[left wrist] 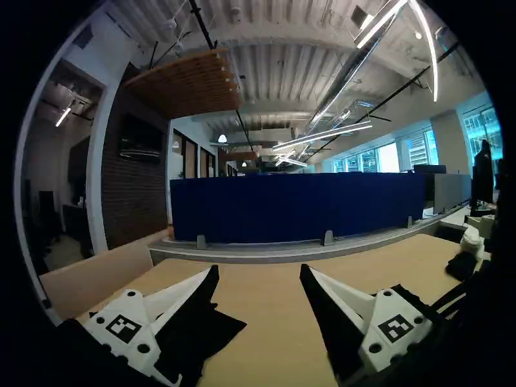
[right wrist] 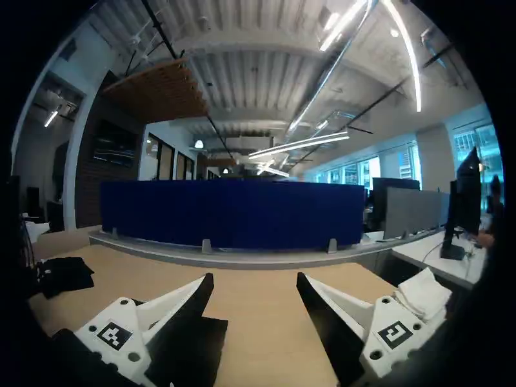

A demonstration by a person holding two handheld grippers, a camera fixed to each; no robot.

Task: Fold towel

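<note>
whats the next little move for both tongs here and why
Probably tip both down toward the black towel. The left tongs and right tongs stand open and hold nothing, pointing out over the wooden table, while the towel lies low beneath their fingers, not yet gripped.

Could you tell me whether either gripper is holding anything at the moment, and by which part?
Nothing is held: the left gripper and right gripper are both open above the table, with black cloth lying ungripped under one finger of each.
</note>
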